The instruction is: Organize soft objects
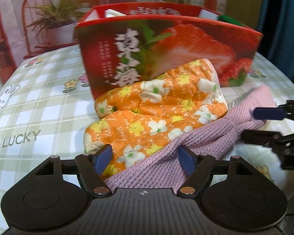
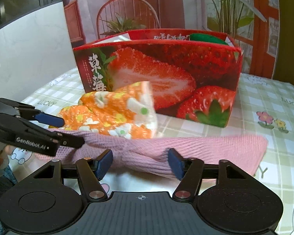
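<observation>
- Left wrist view: your left tongs (image 1: 145, 159) stand open over the near corner of the pink waffle-knit cloth (image 1: 196, 146), blue pads apart and pressing nothing; part of the orange quilted oven mitt with white and yellow flowers (image 1: 156, 113) lies between them.
- The mitt rests partly on the cloth and leans against the front wall of the red cardboard strawberry-print box (image 1: 166, 45).
- Your right tongs (image 1: 264, 125) enter from the right edge, with a bunched fold of the pink cloth between their fingers.
- All sit on the bench with the green-and-white checked cover (image 1: 39, 101).
- Right wrist view: your right tongs (image 2: 140, 163) have a raised fold of the pink cloth (image 2: 205, 146) between the pads; you cannot tell whether they pinch it.
- The mitt (image 2: 111, 115) lies behind the cloth, against the box (image 2: 186, 68).
- Your left tongs (image 2: 68, 131) are at the left, one blue pad just beside the mitt.
</observation>
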{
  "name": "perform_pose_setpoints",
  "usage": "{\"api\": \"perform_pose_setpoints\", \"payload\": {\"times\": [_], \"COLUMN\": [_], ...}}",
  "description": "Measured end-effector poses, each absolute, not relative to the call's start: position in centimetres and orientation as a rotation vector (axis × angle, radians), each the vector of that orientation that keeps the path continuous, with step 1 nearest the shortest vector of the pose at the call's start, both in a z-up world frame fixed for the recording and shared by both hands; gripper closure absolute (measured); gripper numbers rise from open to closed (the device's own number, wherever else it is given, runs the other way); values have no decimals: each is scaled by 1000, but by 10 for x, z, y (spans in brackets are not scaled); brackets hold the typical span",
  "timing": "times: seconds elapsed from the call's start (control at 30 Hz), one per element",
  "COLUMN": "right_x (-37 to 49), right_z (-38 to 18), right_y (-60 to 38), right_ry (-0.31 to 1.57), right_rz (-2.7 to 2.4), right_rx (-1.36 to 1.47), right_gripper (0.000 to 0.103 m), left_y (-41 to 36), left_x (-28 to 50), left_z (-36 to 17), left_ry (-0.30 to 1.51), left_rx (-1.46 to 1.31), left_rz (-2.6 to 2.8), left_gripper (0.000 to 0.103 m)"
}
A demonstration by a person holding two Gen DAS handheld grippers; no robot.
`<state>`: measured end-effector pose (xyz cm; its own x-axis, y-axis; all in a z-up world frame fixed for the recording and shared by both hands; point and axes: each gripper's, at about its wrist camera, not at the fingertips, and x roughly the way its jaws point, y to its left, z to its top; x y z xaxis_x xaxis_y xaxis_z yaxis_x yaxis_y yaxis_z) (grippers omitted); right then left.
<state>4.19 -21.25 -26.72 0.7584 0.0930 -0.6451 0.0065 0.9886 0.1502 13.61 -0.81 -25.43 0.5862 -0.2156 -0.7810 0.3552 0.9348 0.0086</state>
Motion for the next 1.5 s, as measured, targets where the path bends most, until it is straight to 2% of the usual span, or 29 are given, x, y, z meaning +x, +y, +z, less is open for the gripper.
{"api": "perform_pose_setpoints", "payload": {"times": [0.33,0.5,0.83,1.1,1.37,1.5], "right_x": [59,59,59,60,60,60], "right_z": [-274,-289,-291,-293,-293,-293], "right_y": [-270,-260,-255,-258,-258,-258], "right_ry": [678,690,679,677,674,673], "right_rz": [-143,-133,-131,-128,-125,-125], "right_rx": [222,163,136,139,146,145], "right_gripper": [45,43,43,43,43,43], "left_y": [0,3,7,33,25,15], "left_x": [158,156,154,150,135,126], "left_z": [-259,-262,-257,-224,-196,-197], "left_ry": [878,863,880,891,921,983], "left_rx": [157,153,83,-136,-167,-171], "left_rz": [-373,-366,-338,-291,-270,-281], "left_gripper": [21,17,17,21,30,31]}}
